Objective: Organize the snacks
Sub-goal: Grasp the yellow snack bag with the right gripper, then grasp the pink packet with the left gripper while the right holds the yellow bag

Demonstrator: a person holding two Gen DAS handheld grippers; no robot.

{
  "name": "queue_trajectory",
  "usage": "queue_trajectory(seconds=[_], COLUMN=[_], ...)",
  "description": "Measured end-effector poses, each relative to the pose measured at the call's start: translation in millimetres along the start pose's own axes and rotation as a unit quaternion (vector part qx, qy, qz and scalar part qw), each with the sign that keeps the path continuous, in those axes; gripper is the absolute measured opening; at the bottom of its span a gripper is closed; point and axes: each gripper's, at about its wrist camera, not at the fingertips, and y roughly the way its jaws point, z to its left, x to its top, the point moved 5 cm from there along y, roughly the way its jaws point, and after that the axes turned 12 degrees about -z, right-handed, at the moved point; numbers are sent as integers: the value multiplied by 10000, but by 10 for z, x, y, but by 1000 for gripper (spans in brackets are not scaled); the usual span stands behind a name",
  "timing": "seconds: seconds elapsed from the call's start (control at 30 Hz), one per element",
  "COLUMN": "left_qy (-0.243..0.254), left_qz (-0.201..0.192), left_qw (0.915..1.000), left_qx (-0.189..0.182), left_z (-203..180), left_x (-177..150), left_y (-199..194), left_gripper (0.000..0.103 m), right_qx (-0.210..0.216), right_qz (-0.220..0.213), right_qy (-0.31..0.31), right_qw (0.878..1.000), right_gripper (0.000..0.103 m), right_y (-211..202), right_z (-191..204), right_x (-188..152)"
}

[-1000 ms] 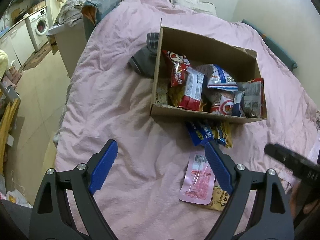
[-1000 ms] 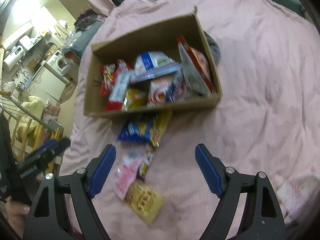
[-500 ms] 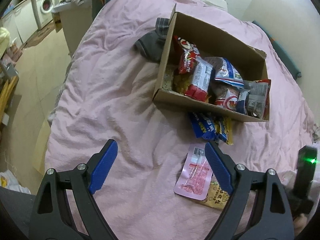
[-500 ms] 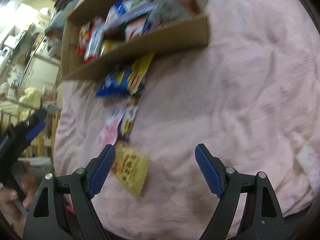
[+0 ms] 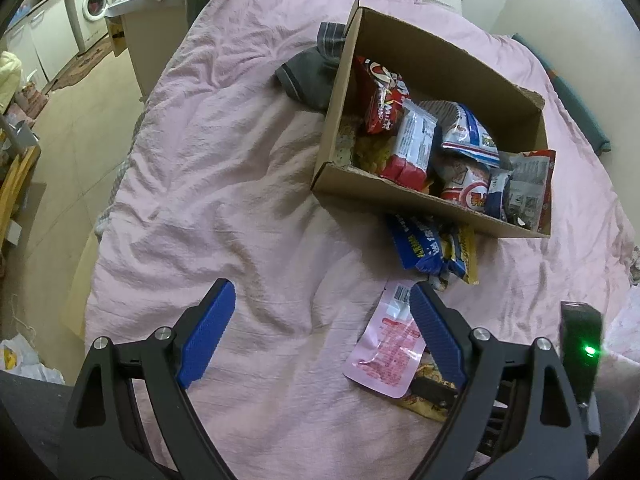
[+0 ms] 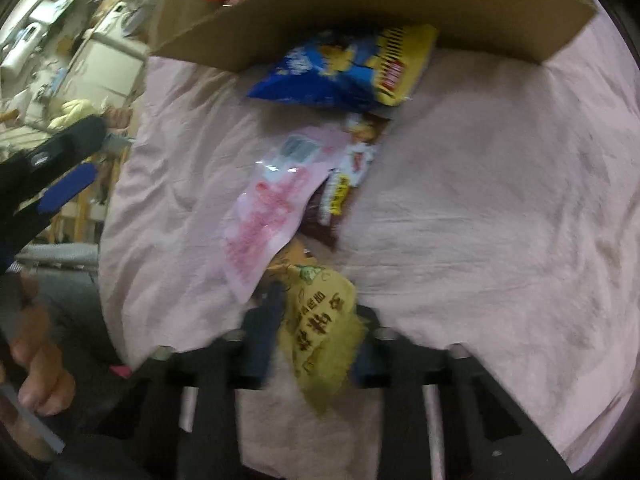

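An open cardboard box [image 5: 400,196] full of snack bags sits on the pink bedspread [image 5: 240,160]. In front of it lie a blue-and-yellow bag [image 5: 424,244], a pink packet [image 5: 386,348] and a yellow packet [image 6: 320,328]. My right gripper [image 6: 316,308] is closing, and its blue pads pinch the near end of the yellow packet. The pink packet [image 6: 272,216] and a small brown-and-white packet [image 6: 340,196] lie just beyond it, under the box wall [image 6: 360,20]. My left gripper [image 5: 320,288] hangs open above bare bedspread, left of the pink packet, holding nothing.
A grey garment [image 5: 312,72] lies against the box's far left corner. The bed's left edge drops to a tiled floor, with a washing machine [image 5: 94,4] beyond. A hand [image 6: 40,368] holds the left gripper [image 6: 60,184] at the bed's near left.
My right gripper has dropped toward the bed, and its jaws have come in from wide apart onto the yellow packet. The left gripper has stayed open and barely shifted.
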Motion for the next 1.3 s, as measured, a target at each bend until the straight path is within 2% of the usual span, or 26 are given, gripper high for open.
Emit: queue_trajectory(seconds=[0.07,0.23,0.4,0.5,0.6,0.77,0.9,1.07,1.13,1.2,1.3], left_qy=[-4,48,453,815,1140,1711,1720,2049,2009,1967,1779], left_qz=[37,253,656,1112,1441,1546,1575,1422,1425,1412,1405], left_qw=[10000,9997,9964,9889,9809,9716,9708,9671,9680,9695,9730], left_qx=[14,-18,-271,-552,-634,-537,-562,-500,-484,-392,-440], left_z=[13,-12,-241,-458,-599,-699,-701,-755,-755,-721,-676], left_x=[-12,-92,-267,-446,-621,-726,-742,-793,-788,-767,-729], left_y=[19,108,296,484,673,888,934,831,815,801,740], left_gripper=[87,87,87,87,87,87,86,71,65,54,54], right_qx=[98,127,-27,-40,0,59,99,86,71,57,27], right_qz=[-63,-481,-1505,-1801,-1792,-1729,-1714,-1649,-1644,-1659,-1691], right_qy=[-180,-73,362,585,796,848,842,834,821,789,760], right_qw=[9998,9987,9879,9819,9806,9813,9815,9827,9829,9830,9827], right_gripper=[13,10,10,10,10,10,10,10,10,10,10], right_y=[-79,-472,-964,-1103,-1109,-1078,-1076,-1036,-1021,-1023,-1027], right_z=[42,-129,-453,-566,-628,-639,-618,-594,-582,-566,-560], right_x=[-14,-2,150,203,211,255,251,248,254,256,259])
